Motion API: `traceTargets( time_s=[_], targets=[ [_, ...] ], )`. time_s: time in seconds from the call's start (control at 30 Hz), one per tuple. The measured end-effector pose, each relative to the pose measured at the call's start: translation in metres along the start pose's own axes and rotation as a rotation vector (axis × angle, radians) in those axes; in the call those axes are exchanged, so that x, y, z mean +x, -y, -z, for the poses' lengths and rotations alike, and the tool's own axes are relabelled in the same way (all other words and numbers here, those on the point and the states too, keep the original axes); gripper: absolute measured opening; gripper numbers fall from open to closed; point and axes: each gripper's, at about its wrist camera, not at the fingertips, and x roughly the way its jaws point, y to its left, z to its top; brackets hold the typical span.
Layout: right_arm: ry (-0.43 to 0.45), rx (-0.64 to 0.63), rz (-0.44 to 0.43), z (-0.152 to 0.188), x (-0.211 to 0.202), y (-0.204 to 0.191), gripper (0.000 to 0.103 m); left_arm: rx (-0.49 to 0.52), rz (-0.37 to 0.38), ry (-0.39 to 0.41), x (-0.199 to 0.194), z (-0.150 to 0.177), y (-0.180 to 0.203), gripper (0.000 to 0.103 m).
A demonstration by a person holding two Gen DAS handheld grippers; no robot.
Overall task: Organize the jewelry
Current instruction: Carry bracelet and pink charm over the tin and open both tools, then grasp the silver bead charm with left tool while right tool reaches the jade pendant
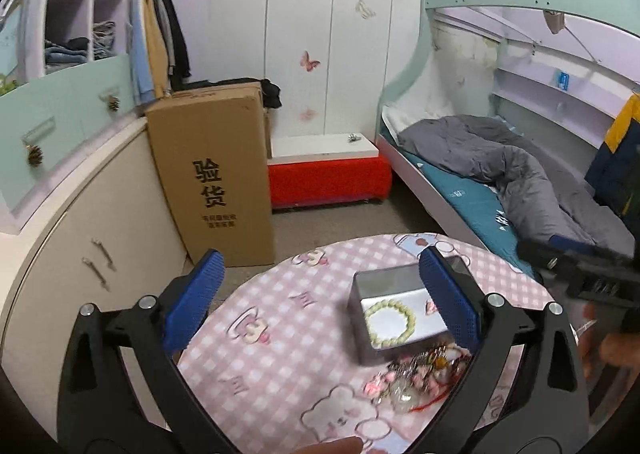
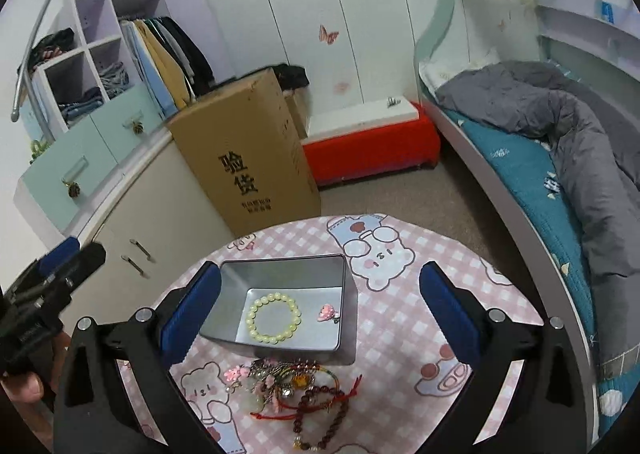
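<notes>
Two hand-held grippers poised above a round table (image 2: pixel 400 334) covered in a pink checked cloth printed with cartoon bears. The left gripper (image 1: pixel 320 294) is angled downward toward the tabletop, its blue-padded fingers (image 1: pixel 192 298) spread wide with nothing between them; in the left wrist view its right finger overlaps the near corner of the metal tin (image 1: pixel 384 286) without visibly touching it. The right gripper (image 2: pixel 320 306) is likewise tilted downward, fingers (image 2: pixel 448 310) released and fully apart, framing the tin (image 2: pixel 288 274) from above with clear space on either side. Each tool appears at the edge of the other's view: the right one enters from the right of the left wrist view, with part of the person's hand (image 1: pixel 600 338) gripping it, and the left one sits low at the left of the right wrist view. The open rectangular tin stands near the table's middle and holds a pale beaded bracelet (image 2: pixel 273 318), lying flat on its floor, and a small pink charm (image 2: pixel 327 312) beside the bracelet, toward the tin's right wall. Just in front of the tin, on the cloth, lies a tangled pile of jewelry (image 2: pixel 296 394): dark red bead strands, red cord, pink ornaments and a clear pendant. Behind the table stand a cardboard box (image 2: pixel 248 158), a red bench (image 2: pixel 372 150) and a bed (image 2: pixel 560 158).
</notes>
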Motion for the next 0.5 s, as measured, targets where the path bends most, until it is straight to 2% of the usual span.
traceTargets(
  time_s=[0.13,0.27,0.37,0.5],
  targets=[
    [0.055,-0.012,-0.013,0.005,-0.029,-0.009,0.096,-0.022,0.032,0.005,-0.022,0.015,-0.007,0.096],
    [0.119,-0.044,-0.021,0.011,-0.061,-0.021,0.096,-0.008,-0.009,0.023,-0.041,0.031,-0.01,0.096],
    [0.173,-0.055,-0.028,0.027,-0.084,-0.026,0.096,-0.009,-0.029,0.022,-0.047,0.047,-0.011,0.096],
    [0.142,-0.033,0.0,0.062,-0.084,-0.021,0.096,0.018,-0.041,-0.041,-0.038,0.079,-0.006,0.096]
  ],
)
